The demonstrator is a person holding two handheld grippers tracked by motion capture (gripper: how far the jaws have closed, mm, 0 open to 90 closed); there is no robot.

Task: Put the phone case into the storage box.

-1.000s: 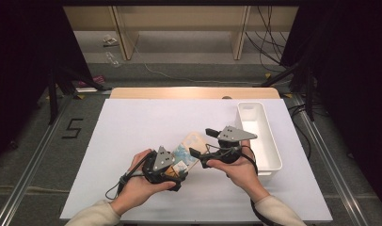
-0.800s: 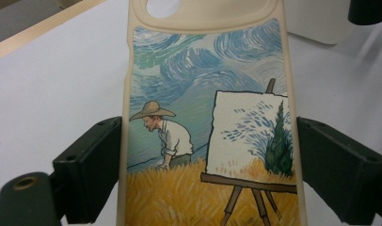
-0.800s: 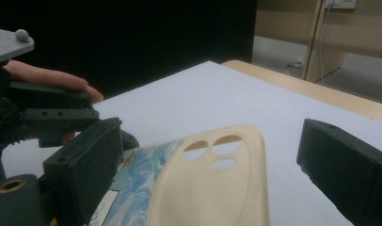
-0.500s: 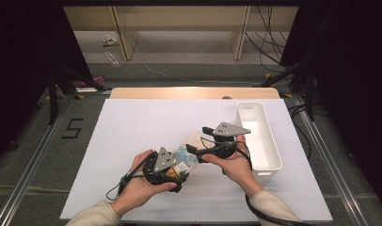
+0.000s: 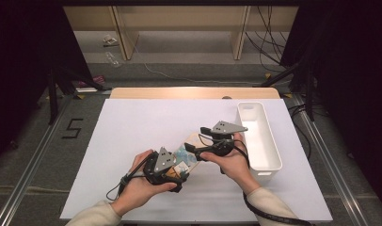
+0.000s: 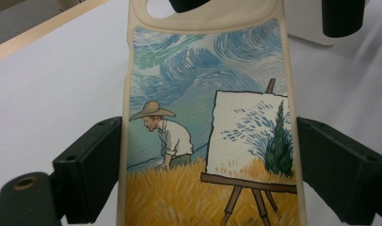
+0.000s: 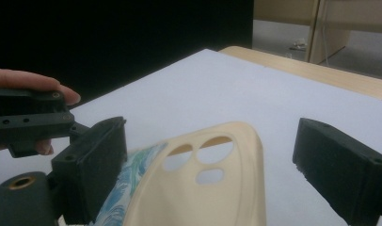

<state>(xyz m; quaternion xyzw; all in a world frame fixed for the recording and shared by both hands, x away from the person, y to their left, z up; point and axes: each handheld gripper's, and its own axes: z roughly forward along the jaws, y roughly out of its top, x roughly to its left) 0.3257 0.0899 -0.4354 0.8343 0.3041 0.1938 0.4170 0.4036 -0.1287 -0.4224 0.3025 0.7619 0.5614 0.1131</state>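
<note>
A cream phone case [image 5: 191, 141] with a painted back showing a man in a straw hat and an easel is held just above the white table. In the left gripper view the case [image 6: 203, 117] runs straight away from me, and my left gripper [image 6: 208, 141] is shut on its two long edges. My right gripper [image 5: 193, 149] comes in from the right at the case's camera-hole end [image 7: 212, 188]. Its jaws have just been closing a little and stand open around that end. The left jaw is at the case's edge and the right jaw is apart from it.
A long white bin [image 5: 274, 155] stands on the right of the white table cover [image 5: 142, 122], close behind my right hand. A wooden table edge [image 5: 194, 92] runs along the back. Cables trail from both grippers toward the front edge.
The right gripper has shifted left and down, bringing its jaws over the case's far end. The left hand and the case have stayed in place.
</note>
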